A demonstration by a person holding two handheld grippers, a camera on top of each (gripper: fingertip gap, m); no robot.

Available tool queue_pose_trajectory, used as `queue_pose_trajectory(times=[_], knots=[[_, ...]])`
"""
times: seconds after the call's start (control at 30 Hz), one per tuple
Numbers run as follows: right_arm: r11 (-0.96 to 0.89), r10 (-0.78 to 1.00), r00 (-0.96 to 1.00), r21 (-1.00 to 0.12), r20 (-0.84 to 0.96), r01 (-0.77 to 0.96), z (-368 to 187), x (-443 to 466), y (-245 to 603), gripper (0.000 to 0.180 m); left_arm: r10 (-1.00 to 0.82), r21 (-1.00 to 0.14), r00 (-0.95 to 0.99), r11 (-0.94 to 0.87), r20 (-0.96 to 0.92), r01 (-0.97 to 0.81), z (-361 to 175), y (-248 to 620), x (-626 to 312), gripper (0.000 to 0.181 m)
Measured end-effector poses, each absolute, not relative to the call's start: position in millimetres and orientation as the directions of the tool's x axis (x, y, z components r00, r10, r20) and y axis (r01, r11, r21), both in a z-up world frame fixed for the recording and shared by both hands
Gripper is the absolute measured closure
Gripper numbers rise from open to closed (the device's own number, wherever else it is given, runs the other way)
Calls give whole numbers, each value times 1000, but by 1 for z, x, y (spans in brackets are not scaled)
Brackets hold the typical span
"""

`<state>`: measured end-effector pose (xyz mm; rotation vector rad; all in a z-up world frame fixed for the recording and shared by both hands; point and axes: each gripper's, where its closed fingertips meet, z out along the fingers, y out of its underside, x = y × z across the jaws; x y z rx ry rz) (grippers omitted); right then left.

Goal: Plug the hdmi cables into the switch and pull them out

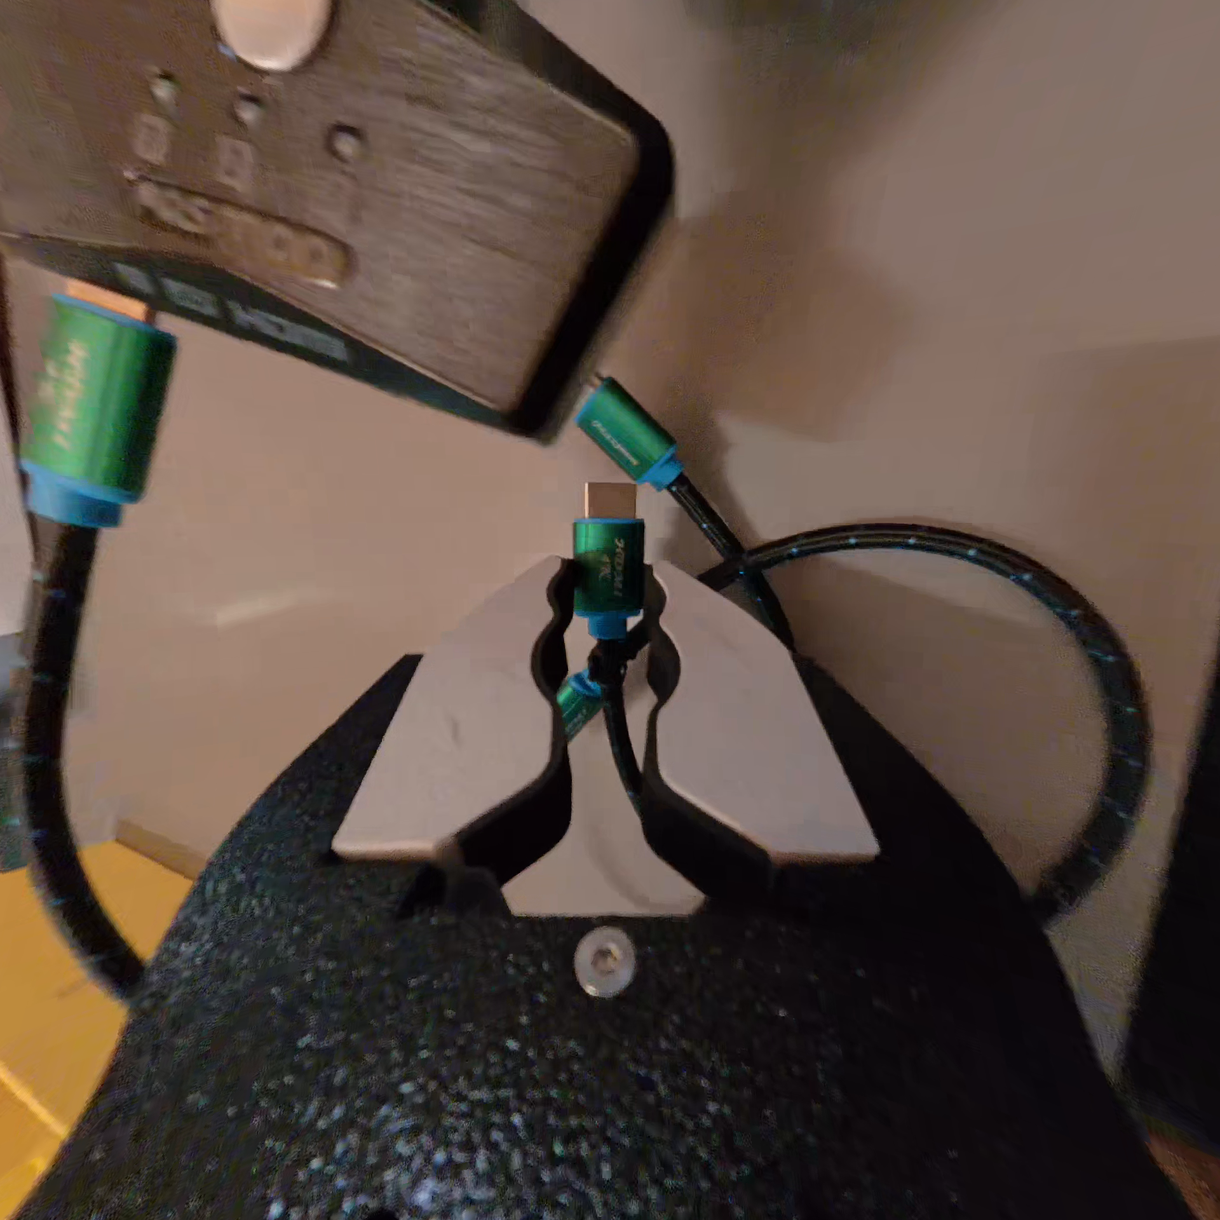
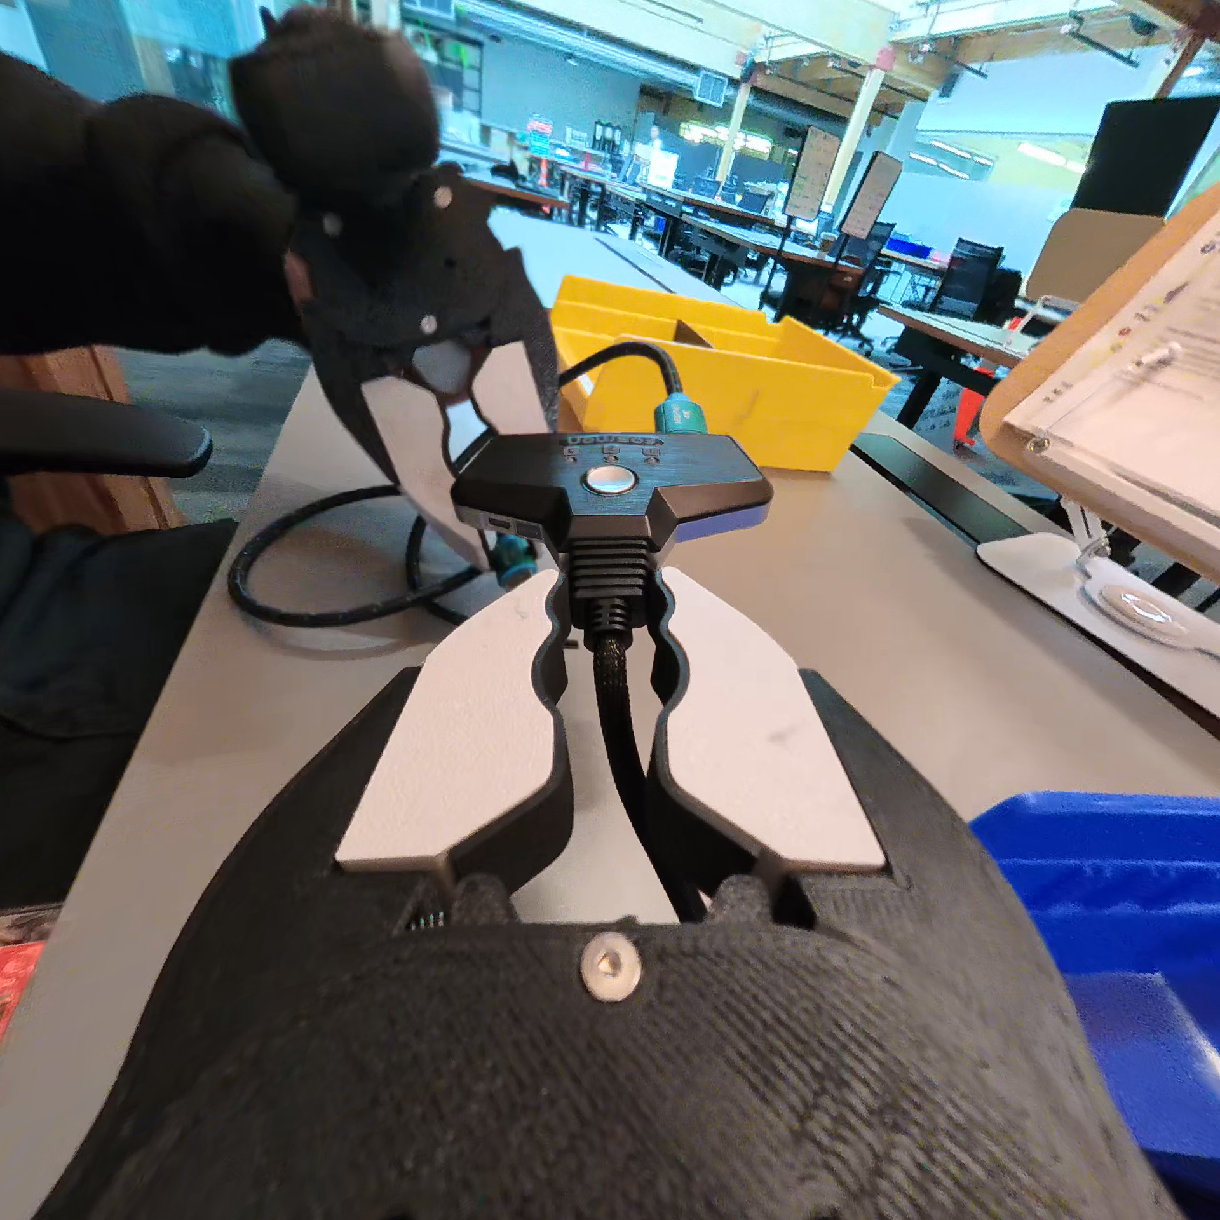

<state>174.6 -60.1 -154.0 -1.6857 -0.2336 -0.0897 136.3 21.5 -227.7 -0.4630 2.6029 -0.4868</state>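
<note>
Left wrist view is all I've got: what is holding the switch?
Observer: The right gripper, shut on the ribbed neck of the switch, where its black cable leaves.
Operator: What's behind the switch?
Observer: A yellow bin on the grey table.
Operator: My left gripper grips a green plug. What's holding that gripper?
Observer: A black-gloved hand, left of the switch.
</note>
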Motion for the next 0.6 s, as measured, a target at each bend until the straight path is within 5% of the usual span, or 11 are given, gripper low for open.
queue_pose_trajectory(times=[0.23, 0.6], knots=[[-101, 99, 980, -978, 171, 180, -159, 178, -61, 157, -399, -464, -831, 864, -388, -198, -252, 21, 141, 159], [-94, 111, 980, -980, 165, 176, -159, 177, -61, 157, -364, -369, -877, 898, -314, -241, -256, 34, 137, 152]])
